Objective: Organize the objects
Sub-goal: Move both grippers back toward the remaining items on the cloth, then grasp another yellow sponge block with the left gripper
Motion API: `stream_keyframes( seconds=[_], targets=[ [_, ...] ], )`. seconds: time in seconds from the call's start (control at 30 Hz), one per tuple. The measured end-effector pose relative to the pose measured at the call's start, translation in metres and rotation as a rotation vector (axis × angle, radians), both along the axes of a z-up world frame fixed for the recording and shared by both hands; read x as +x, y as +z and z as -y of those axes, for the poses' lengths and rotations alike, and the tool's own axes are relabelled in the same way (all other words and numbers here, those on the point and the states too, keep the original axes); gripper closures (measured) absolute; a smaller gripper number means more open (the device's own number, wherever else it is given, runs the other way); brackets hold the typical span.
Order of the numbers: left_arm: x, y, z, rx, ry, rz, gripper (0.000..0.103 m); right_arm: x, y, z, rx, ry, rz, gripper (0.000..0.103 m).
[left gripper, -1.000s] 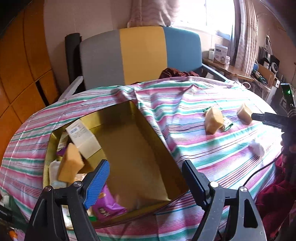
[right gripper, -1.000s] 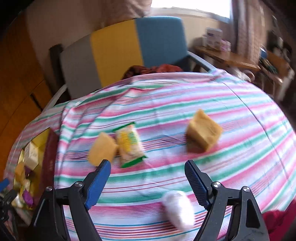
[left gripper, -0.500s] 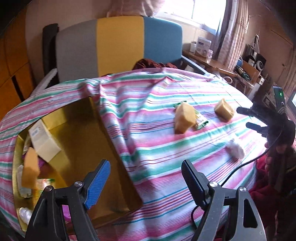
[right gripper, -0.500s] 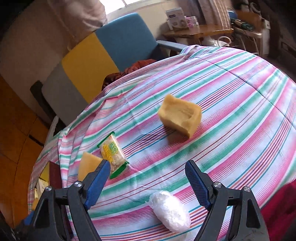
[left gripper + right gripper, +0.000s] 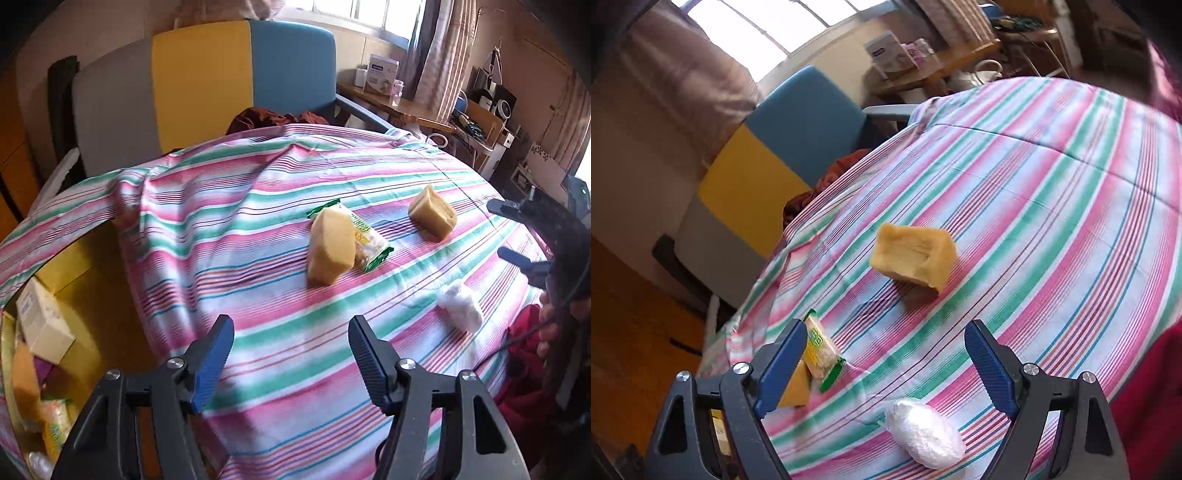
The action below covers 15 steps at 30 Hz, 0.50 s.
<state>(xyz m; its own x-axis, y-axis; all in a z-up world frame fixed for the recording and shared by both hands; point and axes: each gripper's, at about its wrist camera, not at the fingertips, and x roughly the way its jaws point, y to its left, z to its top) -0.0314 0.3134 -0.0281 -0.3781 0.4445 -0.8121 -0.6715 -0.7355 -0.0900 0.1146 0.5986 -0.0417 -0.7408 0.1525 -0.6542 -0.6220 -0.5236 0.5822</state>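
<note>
left gripper [image 5: 290, 354]: jaws closing, nothing between them, over striped cloth [image 5: 258, 229] | box [image 5: 74, 273] to its left, holding a carton [image 5: 40, 325] | sponge [image 5: 330, 249] and packet [image 5: 369, 240] ahead | right gripper [image 5: 886, 363]: jaws opening, empty | wrapped ball [image 5: 925, 434] just below its gap | second sponge [image 5: 914, 256] ahead

Printing on the green-edged snack packet [image 5: 364, 240] and on the white carton [image 5: 382, 74] beside the window is too small and blurred to read; no text legible
</note>
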Motion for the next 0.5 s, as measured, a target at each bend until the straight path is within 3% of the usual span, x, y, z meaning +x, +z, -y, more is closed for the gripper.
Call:
stream_keyframes(
  seconds=[0.2, 0.5],
  targets=[
    [-0.016, -0.006, -0.031, 0.015, -0.028, 0.045, 0.038, -0.005, -0.004, 0.000, -0.025, 0.028, 0.006, 0.013],
    [-0.039, -0.021, -0.092, -0.015, -0.097, 0.010, 0.038, -0.009, -0.008, 0.000, -0.050, 0.061, 0.016, 0.013]
  ],
)
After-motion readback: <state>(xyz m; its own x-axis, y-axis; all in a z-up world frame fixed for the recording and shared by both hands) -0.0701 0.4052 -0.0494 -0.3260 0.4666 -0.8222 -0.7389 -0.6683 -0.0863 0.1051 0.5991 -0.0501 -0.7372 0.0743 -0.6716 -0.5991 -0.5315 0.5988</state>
